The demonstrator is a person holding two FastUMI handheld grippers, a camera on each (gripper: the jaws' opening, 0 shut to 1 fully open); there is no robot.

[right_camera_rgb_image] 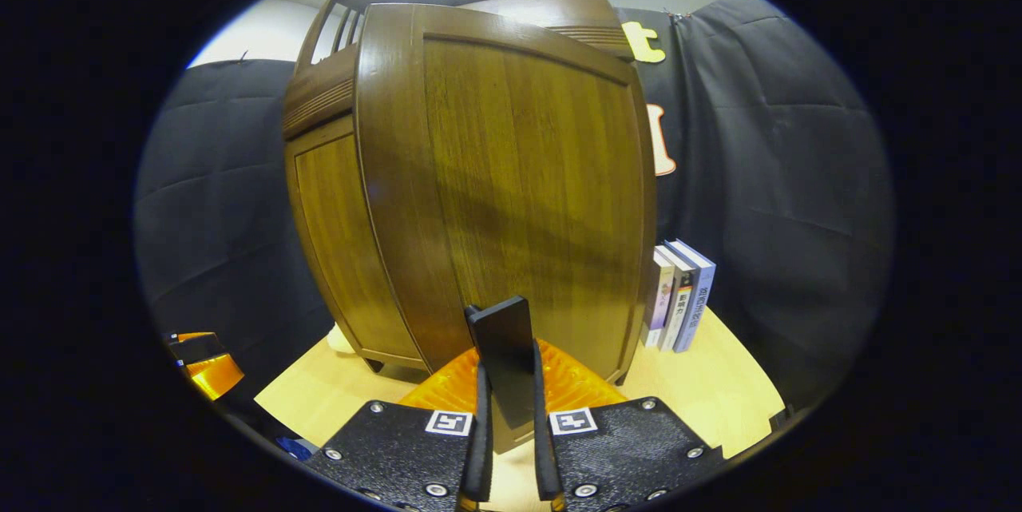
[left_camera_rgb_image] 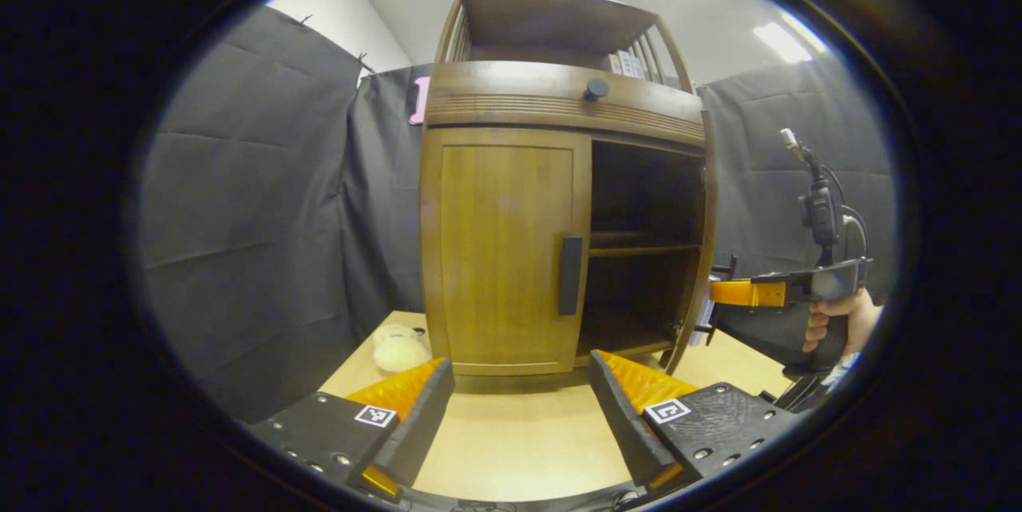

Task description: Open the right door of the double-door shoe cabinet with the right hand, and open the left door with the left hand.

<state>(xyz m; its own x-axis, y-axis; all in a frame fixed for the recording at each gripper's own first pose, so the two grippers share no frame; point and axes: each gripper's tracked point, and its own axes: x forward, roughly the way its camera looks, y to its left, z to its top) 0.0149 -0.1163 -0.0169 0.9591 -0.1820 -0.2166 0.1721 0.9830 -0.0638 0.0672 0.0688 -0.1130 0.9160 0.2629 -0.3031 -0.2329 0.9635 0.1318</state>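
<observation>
The shoe cabinet (left_camera_rgb_image: 559, 200) stands on the pale wooden table (left_camera_rgb_image: 519, 440), and its right door (right_camera_rgb_image: 519, 192) is already swung wide, edge-on to the left gripper view with the dark shelves (left_camera_rgb_image: 643, 248) exposed behind it. Your right gripper (right_camera_rgb_image: 508, 384) is clamped on that door's dark handle (right_camera_rgb_image: 503, 352), both fingers pressing its flat sides; in the left gripper view you can see this gripper out at the door's edge, held in your hand (left_camera_rgb_image: 838, 320). The left door (left_camera_rgb_image: 503, 248) is shut, its vertical handle (left_camera_rgb_image: 569, 275) sitting along the inner edge beside the open compartment. Your left gripper (left_camera_rgb_image: 519, 416) hangs wide open, low and in front of the cabinet, well short of that handle. The step in hand looks to be the reach for it: raise the gripper and bring it in square so the handle passes between the fingers, then close on its flat sides as the right did. Pull along the door's arc, not straight back, or the fingers may slip off. A pale round object (left_camera_rgb_image: 399, 351) lies on the table by the cabinet's left foot, and some books (right_camera_rgb_image: 679, 296) stand beyond the open door.
</observation>
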